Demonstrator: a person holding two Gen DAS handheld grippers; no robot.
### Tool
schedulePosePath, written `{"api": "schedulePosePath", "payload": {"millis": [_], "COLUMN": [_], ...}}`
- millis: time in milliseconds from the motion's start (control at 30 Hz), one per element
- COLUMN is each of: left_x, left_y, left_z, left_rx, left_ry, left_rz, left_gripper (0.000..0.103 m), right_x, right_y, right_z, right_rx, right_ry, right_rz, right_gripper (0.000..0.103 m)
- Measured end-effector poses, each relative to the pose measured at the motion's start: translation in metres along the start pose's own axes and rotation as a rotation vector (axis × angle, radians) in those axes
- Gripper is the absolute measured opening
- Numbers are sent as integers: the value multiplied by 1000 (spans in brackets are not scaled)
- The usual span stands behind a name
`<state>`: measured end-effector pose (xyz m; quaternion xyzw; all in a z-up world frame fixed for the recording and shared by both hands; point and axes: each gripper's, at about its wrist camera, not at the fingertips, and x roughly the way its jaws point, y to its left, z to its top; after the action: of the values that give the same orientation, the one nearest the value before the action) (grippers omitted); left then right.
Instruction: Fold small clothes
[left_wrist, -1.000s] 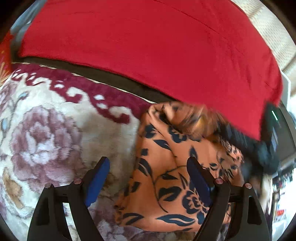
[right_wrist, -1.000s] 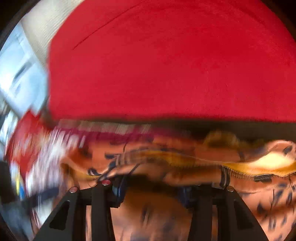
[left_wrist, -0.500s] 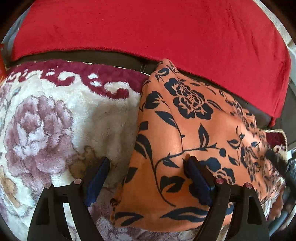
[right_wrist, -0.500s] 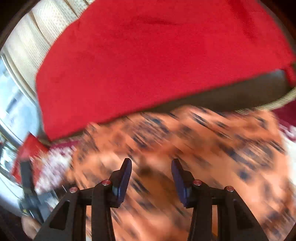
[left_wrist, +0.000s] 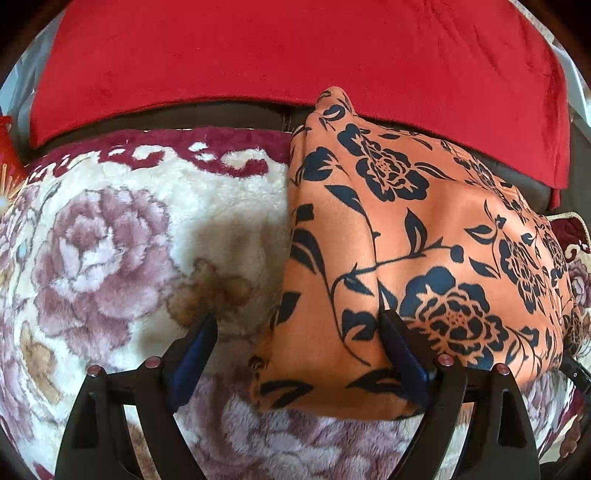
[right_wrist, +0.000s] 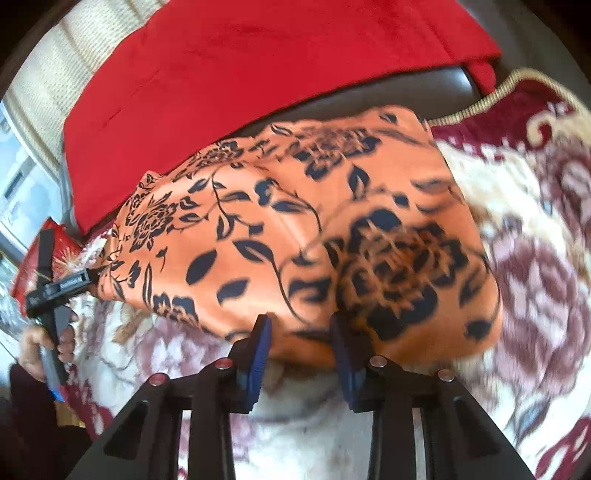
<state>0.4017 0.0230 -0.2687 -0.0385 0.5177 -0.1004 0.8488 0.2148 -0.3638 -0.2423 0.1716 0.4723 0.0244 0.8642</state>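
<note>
Left wrist view: red blanket (left_wrist: 295, 55) borders orange garment (left_wrist: 424, 240) on floral rug (left_wrist: 110, 240).

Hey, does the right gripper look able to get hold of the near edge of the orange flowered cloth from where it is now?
Probably yes. The right gripper sits at the near edge of the orange cloth, jaws part open and just been closing, with the hem between them. Nothing lies in the way; only the fluffy blanket is underneath.

Home: plush floral blanket (left_wrist: 122, 236), red throw (left_wrist: 295, 55).
</note>
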Motion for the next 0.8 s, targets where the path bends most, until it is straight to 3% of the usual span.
{"api": "schedulePosePath", "payload": {"millis": [100,233,333,467,567,633,800], "left_x": [-16,-54,-62,-29,-9,-10,-6], "left_y": [2,-8,-30,-60,-74,-77,-76], "left_z": [-5,-5,-6,-8,-12,-11,-8], "left_rx": [-32,-39,18,90,166,178,162], "left_ry": [-12,-135,-167,-110,-106,-116,-122], "left_rz": [-18,-126,-162,-122,-28,-13,-9], "left_gripper": [89,87,88,88,92,93,94], "right_x": [-2,-25,-23,-18,12,17,-4], "right_y": [-4,-2,-4,-22,-48,-59,-41], "right_z": [0,8,22,37,39,36,36], "right_rx": [69,83,153,302,394,444,371], "right_ry": [-2,-133,-200,-270,-134,-132,-213], "right_rz": [51,82,55,10,-66,-32,6], "right_gripper": [36,39,39,39,39,39,40]}}
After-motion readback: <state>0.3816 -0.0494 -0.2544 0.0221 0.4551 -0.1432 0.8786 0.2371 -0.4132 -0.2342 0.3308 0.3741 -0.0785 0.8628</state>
